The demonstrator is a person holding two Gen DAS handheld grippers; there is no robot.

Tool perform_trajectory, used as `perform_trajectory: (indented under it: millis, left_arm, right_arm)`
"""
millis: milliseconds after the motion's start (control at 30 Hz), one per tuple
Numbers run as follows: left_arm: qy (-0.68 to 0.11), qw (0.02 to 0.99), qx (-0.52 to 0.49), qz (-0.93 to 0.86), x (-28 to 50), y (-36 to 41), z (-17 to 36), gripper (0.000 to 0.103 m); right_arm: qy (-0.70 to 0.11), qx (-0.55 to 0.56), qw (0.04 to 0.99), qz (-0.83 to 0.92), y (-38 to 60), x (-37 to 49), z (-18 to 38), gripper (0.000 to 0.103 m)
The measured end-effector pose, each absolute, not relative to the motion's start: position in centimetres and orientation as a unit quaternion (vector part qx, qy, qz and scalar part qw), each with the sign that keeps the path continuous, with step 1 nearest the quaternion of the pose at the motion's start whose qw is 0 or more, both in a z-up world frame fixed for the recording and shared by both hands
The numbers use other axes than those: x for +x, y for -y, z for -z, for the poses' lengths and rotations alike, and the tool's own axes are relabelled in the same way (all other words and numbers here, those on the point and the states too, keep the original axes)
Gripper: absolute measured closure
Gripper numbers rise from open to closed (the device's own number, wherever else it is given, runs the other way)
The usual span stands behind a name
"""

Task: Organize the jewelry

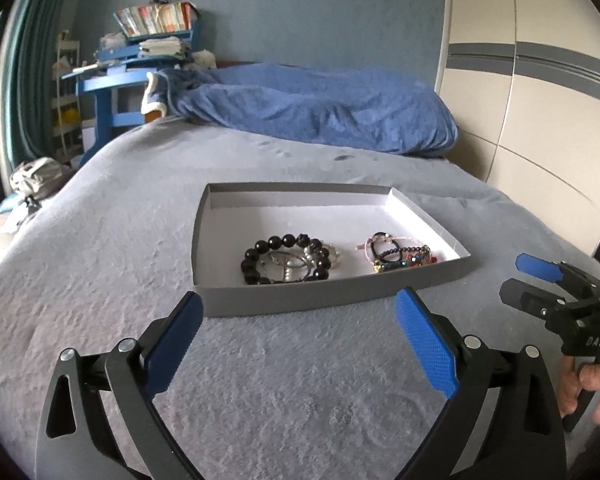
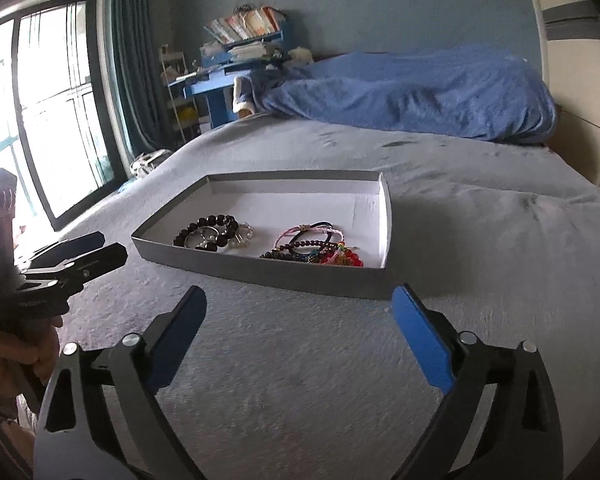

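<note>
Now we hold both grippers low over the bed (image 1: 100, 248), just short of the grey tray (image 1: 324, 296) that lies on the grey blanket. Our left gripper (image 1: 300, 334) has its blue fingers (image 1: 424, 344) spread wide, grasping nothing, and its tips sit close to the tray's near wall. Our right gripper (image 2: 300, 330) is likewise released, its fingers (image 2: 420, 340) far apart and empty, pointing at the tray's near right corner. In the left wrist view we also see the right gripper off to the right, with our right hand (image 1: 592, 388) wrapped around its handle; in the right wrist view the left gripper shows at the left edge, near the tray's left corner but apart from it.

Inside the tray, all the jewelry lies in the near half. On the left sits a bracelet of big black beads (image 1: 284, 258), lying over silver rings (image 1: 278, 266) and touching a string of pale beads (image 1: 328, 254). On the right, a little apart from that group, is a tangled heap (image 2: 316, 246): a pink cord, black bands, a strand of small dark beads and some bright red and multicoloured pieces. The far half of the tray shows its bare white floor.

Farther off, a blue duvet (image 1: 320, 108) is bunched at the head of the bed, a blue shelf with books (image 2: 240, 52) stands in the far left corner, and a window (image 2: 48, 112) fills the left wall.
</note>
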State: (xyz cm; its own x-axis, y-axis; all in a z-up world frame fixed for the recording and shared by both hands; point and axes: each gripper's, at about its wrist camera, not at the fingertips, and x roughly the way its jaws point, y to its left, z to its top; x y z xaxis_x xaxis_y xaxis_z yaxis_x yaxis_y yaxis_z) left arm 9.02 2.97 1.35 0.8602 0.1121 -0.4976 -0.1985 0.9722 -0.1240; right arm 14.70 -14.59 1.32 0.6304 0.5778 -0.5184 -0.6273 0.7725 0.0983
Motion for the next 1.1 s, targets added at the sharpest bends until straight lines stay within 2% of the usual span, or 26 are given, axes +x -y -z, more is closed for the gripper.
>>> perform_trajectory:
  millis: [500,1100]
  left_arm:
    - [-0.230,0.967,-0.059,-0.090,8.1,-1.8,-1.0,0.006]
    - [-0.238,0.964,-0.067,-0.094,8.0,-2.3,-0.8,0.006]
  right_arm:
    - [-0.216,-0.060,0.923,-0.314,14.5,12.5,-0.5,0.006]
    - [-0.225,-0.072,0.920,-0.314,14.0,12.3,-0.1,0.005]
